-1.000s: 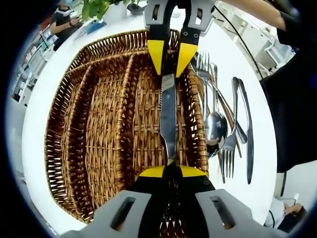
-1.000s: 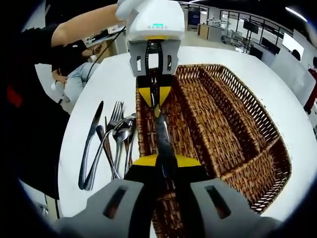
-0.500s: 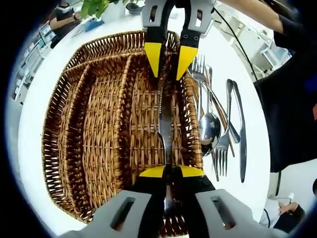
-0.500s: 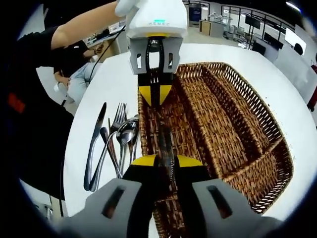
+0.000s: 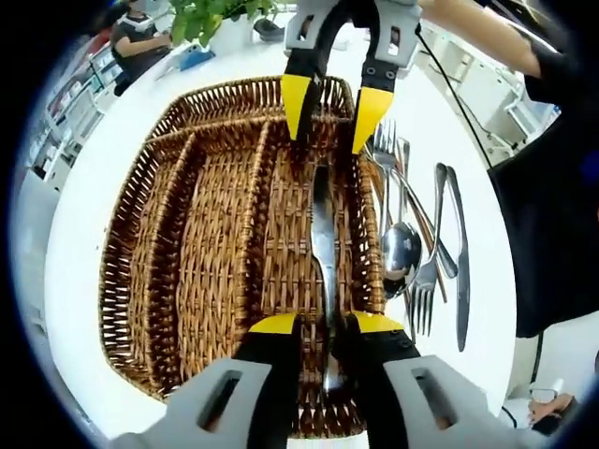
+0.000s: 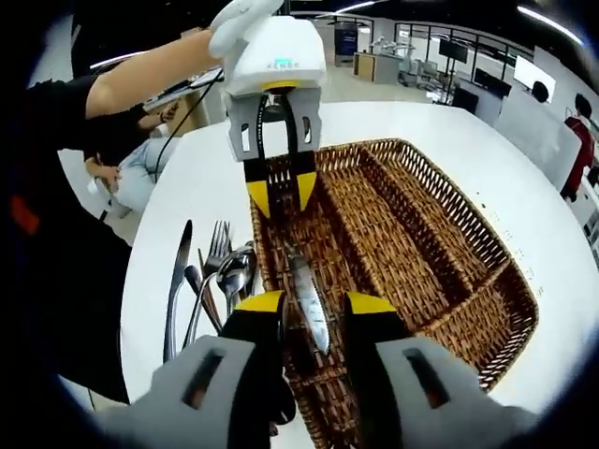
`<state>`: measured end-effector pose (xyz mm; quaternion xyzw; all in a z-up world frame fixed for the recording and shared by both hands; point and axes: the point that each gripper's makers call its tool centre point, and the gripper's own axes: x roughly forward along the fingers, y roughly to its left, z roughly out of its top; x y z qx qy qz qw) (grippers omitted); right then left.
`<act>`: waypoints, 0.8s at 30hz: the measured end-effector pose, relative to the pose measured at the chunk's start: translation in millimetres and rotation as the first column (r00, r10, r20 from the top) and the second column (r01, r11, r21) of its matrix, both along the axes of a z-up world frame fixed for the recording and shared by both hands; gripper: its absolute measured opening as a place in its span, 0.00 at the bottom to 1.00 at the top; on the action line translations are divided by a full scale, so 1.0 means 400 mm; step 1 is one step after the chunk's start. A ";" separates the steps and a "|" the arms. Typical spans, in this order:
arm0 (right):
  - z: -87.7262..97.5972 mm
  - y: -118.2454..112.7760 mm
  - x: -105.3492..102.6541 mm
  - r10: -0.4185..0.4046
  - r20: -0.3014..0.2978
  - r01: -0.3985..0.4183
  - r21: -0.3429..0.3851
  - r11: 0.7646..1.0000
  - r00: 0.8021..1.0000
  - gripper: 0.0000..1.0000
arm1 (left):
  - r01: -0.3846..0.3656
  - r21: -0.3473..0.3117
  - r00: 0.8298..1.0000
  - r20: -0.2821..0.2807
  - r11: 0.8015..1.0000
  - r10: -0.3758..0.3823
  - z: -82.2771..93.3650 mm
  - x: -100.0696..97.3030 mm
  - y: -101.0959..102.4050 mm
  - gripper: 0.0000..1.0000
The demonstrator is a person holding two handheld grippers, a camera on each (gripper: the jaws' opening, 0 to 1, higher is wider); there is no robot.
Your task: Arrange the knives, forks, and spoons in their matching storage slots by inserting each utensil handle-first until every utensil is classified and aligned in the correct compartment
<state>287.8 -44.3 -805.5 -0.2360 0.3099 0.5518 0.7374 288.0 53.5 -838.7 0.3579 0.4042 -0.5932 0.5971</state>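
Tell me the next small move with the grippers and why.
Probably lift both away and reach for the next utensil: the knife lies in the wicker basket's end slot, both the left hand-held gripper and right hand-held gripper are open, and the loose cutlery waits alongside.

The basket [image 5: 215, 271] is brown woven wicker, its weave running in darker and lighter ribs, and it sits on a plain white table [image 5: 84, 215]. The knife [image 5: 323, 253] lying in it is shiny silver steel, as are the loose forks and spoons [image 5: 412, 253] beside it. Both the left gripper [image 5: 323, 327] and the right gripper [image 6: 314, 309] have yellow jaw tips on black fingers with grey bodies. The person's sleeve [image 6: 56, 103] is black.
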 end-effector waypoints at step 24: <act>0.049 -0.069 -0.014 -0.357 0.071 0.342 0.169 0.924 0.931 0.70 | -0.428 -0.488 0.867 0.014 0.760 0.498 0.103 0.007 0.027 0.65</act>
